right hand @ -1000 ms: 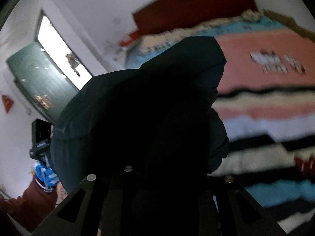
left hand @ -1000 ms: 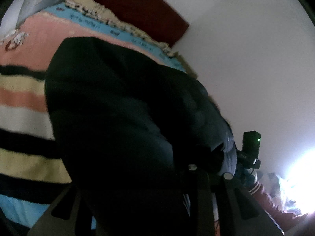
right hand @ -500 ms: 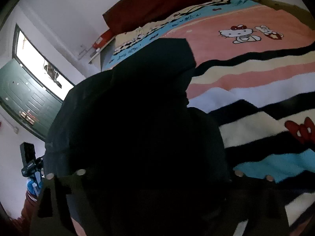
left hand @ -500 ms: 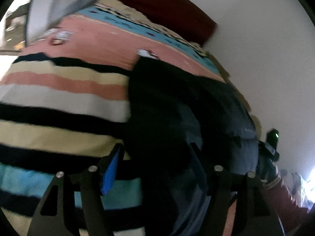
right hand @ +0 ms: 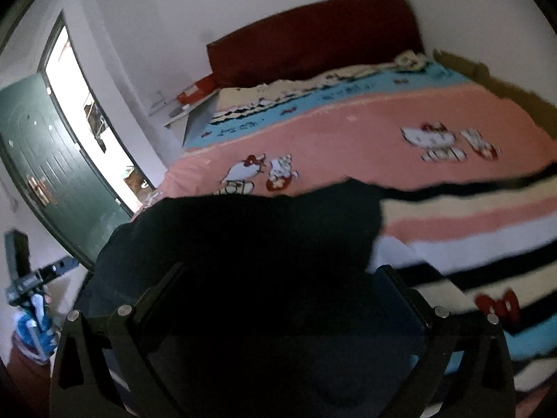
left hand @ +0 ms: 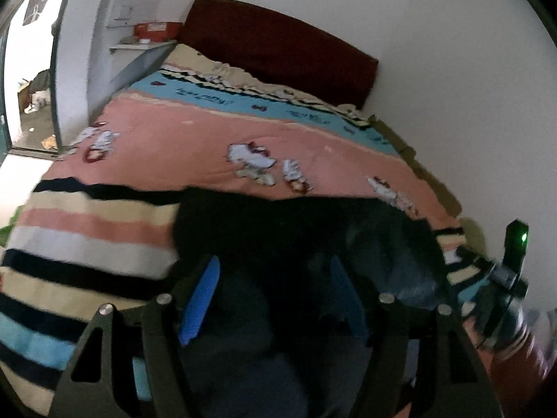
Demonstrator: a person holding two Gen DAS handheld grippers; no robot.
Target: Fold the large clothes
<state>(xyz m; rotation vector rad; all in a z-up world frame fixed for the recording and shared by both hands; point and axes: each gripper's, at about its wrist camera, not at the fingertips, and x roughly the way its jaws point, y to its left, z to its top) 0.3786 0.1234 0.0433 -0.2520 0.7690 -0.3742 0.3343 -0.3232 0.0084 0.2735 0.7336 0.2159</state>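
A large dark garment (left hand: pixel 278 223) lies bunched on the striped part of the bed cover, near the front edge of the bed. My left gripper (left hand: pixel 275 264) hovers just above it, blue pads (left hand: pixel 200 299) spread wide, cloth showing below the gap but not pinched. In the right wrist view the same garment (right hand: pixel 243 230) fills the lower middle. My right gripper (right hand: pixel 278 275) stands over it, its jaws opening wide, and nothing is pressed between the fingers (right hand: pixel 393 278). Each gripper's far device shows at the edge of the other's view.
The bed cover (left hand: pixel 174 139) is pink with cartoon prints, then striped. A dark red headboard (left hand: pixel 278 41) stands against the white wall. A small shelf with a red box (left hand: pixel 153 29) is beside the bed. A green door (right hand: pixel 41 174) stands open at the left.
A second ago both grippers held the dark garment up in front of the cameras. Both have since opened and risen, and the garment now rests on the bed.
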